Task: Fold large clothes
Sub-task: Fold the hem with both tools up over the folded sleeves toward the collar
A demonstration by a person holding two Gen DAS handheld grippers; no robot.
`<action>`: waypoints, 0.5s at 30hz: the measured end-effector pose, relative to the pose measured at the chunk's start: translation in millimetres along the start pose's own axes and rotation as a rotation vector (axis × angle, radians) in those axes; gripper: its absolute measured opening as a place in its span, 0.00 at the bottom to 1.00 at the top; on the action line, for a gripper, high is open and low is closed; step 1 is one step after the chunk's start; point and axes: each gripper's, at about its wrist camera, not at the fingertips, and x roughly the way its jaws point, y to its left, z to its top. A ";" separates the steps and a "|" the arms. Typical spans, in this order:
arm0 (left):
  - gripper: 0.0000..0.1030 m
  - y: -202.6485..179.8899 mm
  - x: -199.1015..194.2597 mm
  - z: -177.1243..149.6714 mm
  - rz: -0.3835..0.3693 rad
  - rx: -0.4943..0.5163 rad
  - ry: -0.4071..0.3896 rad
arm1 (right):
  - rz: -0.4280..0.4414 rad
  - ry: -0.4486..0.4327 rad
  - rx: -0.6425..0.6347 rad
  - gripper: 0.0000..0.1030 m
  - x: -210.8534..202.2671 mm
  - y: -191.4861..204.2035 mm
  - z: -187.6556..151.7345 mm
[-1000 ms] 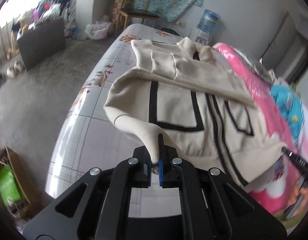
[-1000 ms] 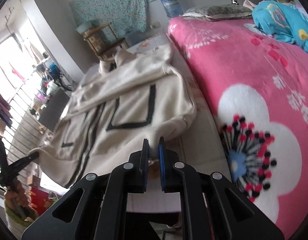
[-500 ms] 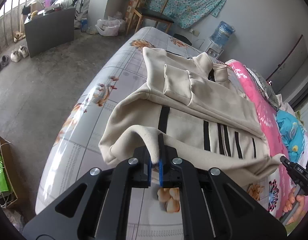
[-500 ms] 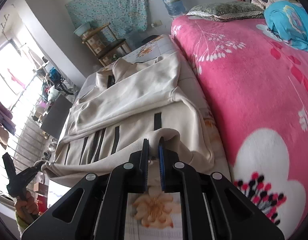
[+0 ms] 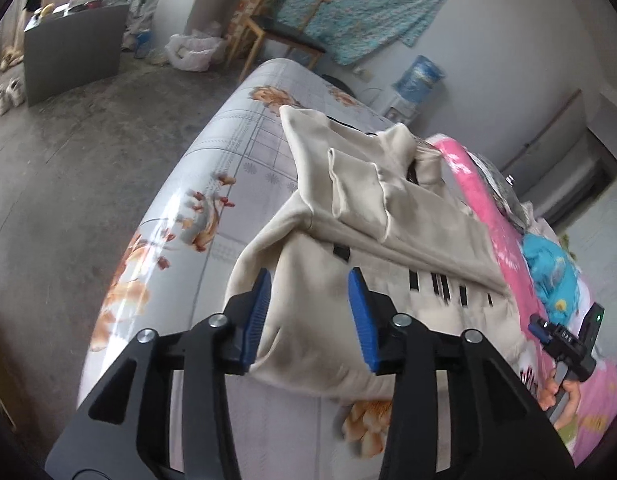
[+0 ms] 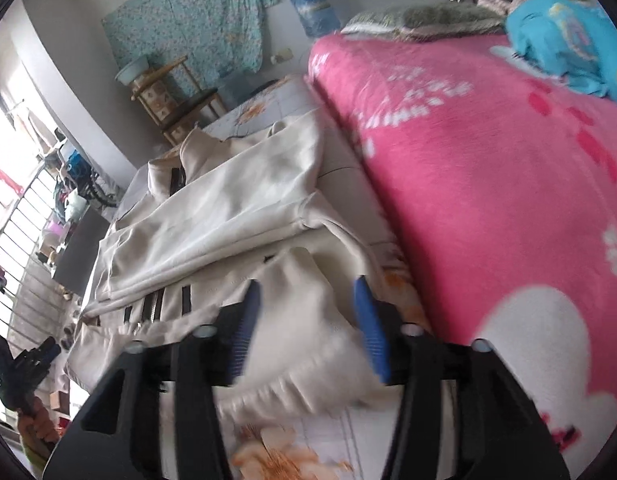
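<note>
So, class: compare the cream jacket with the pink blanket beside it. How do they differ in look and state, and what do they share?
The cream jacket is plain with black stripes; the pink blanket carries white flower prints. The jacket is folded over itself in layers; the blanket lies spread out. The jacket's near edge sits between the open jaws of both grippers; nothing reaches toward the blanket. Both are soft cloth lying on the bed.

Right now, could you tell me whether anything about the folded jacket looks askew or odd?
Slightly. The cream jacket lies folded on the bed, but its turned-up hem bunches unevenly between the open left gripper and right gripper, whose jaws have just been opening.
</note>
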 end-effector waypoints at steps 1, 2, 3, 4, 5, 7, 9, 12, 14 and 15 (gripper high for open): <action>0.44 0.9 -1.4 -3.8 -0.008 0.012 0.008 | -0.016 -0.002 -0.010 0.53 -5.4 -2.2 -5.7; 0.49 2.2 -2.4 -9.4 -0.020 0.030 0.027 | -0.034 0.002 -0.020 0.56 -10.1 -4.4 -12.1; 0.53 2.7 -2.0 -13.9 -0.028 0.045 0.048 | -0.047 0.008 -0.024 0.58 -12.3 -6.5 -15.7; 0.55 2.9 -1.7 -17.1 -0.025 0.056 0.063 | -0.060 0.021 -0.026 0.59 -13.0 -9.0 -20.7; 0.56 3.1 1.1 -20.6 -0.010 0.069 0.082 | -0.065 0.034 -0.025 0.59 -11.8 -11.5 -24.6; 0.57 3.9 8.7 -25.7 0.054 0.098 0.105 | -0.078 0.060 -0.008 0.60 -5.9 -14.5 -30.5; 0.57 6.7 16.4 -31.3 0.115 0.126 0.110 | -0.068 0.077 0.003 0.60 -0.1 -14.7 -34.1; 0.54 8.1 17.5 -33.3 0.129 0.125 0.100 | -0.081 0.098 0.008 0.60 10.7 -12.7 -33.8; 0.50 7.6 18.4 -33.0 0.154 0.126 0.105 | -0.090 0.094 0.005 0.60 14.6 -11.4 -32.0; 0.48 8.0 18.7 -32.4 0.168 0.119 0.107 | -0.095 0.090 0.006 0.61 16.2 -11.7 -30.9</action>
